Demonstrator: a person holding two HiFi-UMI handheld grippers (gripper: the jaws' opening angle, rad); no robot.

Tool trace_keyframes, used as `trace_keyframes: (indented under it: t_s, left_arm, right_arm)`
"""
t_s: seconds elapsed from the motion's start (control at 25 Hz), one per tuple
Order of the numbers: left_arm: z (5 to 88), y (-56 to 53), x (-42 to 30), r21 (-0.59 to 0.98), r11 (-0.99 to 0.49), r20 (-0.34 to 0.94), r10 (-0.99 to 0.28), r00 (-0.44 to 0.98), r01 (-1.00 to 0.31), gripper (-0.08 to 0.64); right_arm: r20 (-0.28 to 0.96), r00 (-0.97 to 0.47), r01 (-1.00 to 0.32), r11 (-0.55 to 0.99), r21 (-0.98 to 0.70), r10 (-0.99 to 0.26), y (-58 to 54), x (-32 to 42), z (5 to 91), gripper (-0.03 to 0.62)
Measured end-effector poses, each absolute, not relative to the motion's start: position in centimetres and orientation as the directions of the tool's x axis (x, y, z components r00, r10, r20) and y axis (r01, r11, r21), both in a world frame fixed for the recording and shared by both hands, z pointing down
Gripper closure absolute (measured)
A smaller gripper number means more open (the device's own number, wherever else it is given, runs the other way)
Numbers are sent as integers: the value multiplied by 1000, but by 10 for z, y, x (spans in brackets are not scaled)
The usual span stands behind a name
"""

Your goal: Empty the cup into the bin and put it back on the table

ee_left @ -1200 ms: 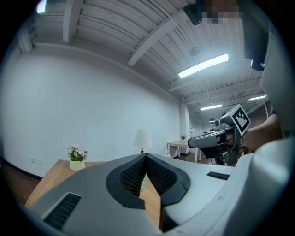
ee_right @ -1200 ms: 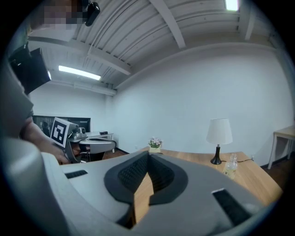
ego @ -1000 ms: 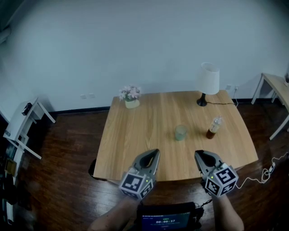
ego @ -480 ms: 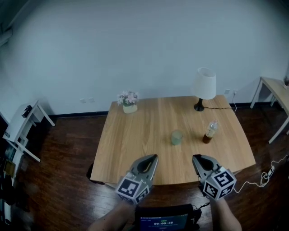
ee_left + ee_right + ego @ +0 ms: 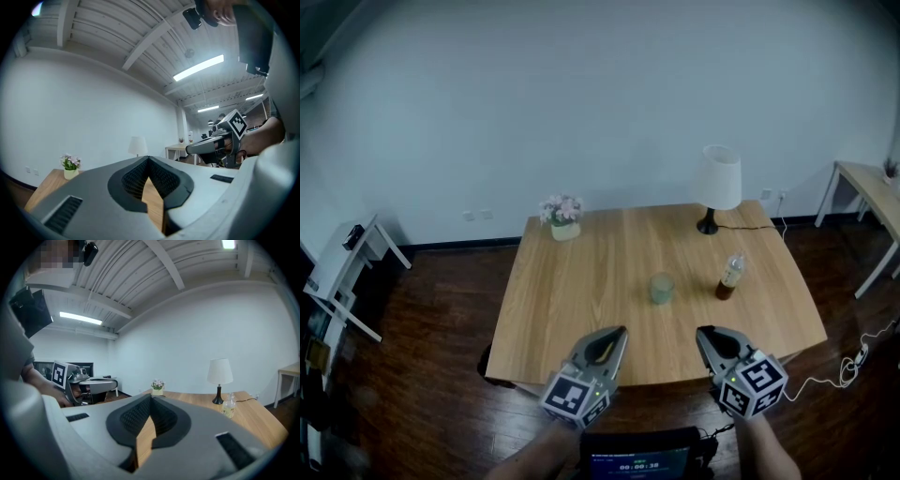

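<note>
A pale green translucent cup (image 5: pixel 662 288) stands upright near the middle of the wooden table (image 5: pixel 572 291). My left gripper (image 5: pixel 617 334) hovers over the table's near edge, shut and empty, a short way in front of the cup and to its left. At the same edge my right gripper (image 5: pixel 705 335) is also shut and empty, slightly right of the cup. In the left gripper view the left gripper (image 5: pixel 149 158) has its jaws meeting at the tip, with the right gripper (image 5: pixel 206 147) off to the side. The right gripper (image 5: pixel 151 397) looks the same in its own view. No bin is in view.
On the table stand a clear bottle (image 5: pixel 729 277) with dark liquid right of the cup, a white lamp (image 5: pixel 717 183) at the far right corner and a small flower pot (image 5: pixel 562 214) at the far left. A white stand (image 5: pixel 347 262) is on the left, another table (image 5: pixel 862 178) on the right.
The view has shifted, so the table and its objects sit slightly further left and lower in frame. Both grippers stay shut near the table's near edge, a little lower in frame.
</note>
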State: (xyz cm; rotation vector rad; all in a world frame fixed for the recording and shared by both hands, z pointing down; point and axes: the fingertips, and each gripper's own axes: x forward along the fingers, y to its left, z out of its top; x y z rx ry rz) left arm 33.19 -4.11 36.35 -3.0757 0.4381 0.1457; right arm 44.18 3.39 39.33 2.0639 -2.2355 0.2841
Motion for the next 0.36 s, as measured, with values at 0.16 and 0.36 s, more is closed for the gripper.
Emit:
trace_keyframes:
  t_s: [0.16, 0.36]
  left_arm:
    - [362, -41, 327, -1, -960, -103, -280, 955, -281, 568]
    - [364, -39, 325, 7, -960, -98, -280, 955, -281, 568]
  right_arm:
    - [190, -84, -995, 71, -72, -978, 35, 438, 391, 594]
    - [191, -81, -996, 70, -64, -978, 36, 436, 390, 594]
